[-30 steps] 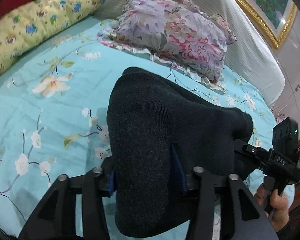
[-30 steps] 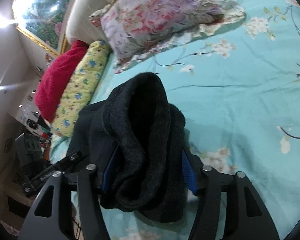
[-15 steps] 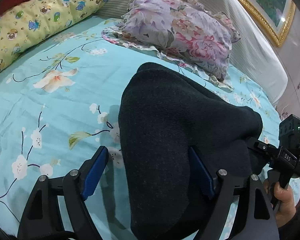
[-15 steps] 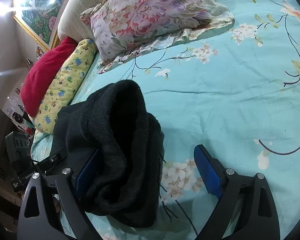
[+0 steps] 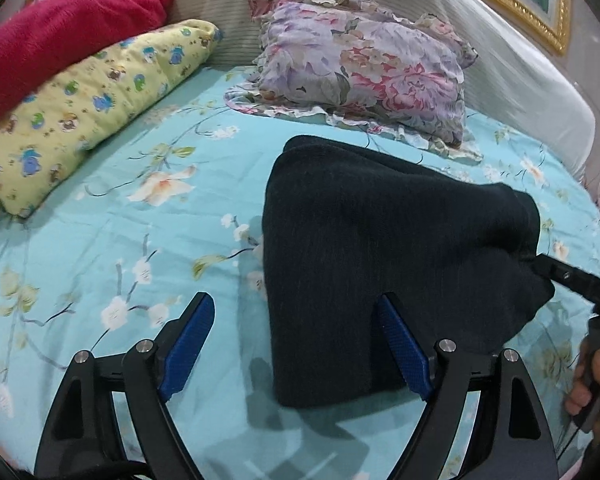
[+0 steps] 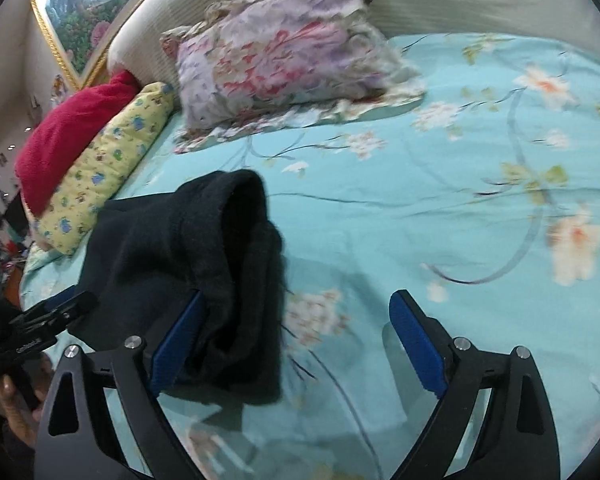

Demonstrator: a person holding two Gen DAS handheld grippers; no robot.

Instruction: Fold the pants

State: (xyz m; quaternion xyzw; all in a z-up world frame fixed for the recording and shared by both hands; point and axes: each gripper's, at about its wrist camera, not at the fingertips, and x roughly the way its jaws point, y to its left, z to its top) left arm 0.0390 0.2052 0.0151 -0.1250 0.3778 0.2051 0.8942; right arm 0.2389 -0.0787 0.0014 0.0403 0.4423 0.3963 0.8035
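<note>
Pants (image 5: 380,248): black knit, folded into a thick compact bundle lying on the turquoise flowered bedsheet (image 5: 100,240), in front of the purple floral pillow (image 5: 364,68), with a yellow pillow (image 5: 80,108) and a red blanket (image 5: 60,40) off to one side. Left gripper (image 5: 296,340): fingers spread wide, holding nothing, one blue pad just beside the bundle's near corner; right gripper (image 6: 296,344): likewise spread and empty, one pad at the bundle's rolled end. Handling note: the fold looks finished, so both tools are best drawn straight back, clear of the cloth, so no pad snags a layer.
</note>
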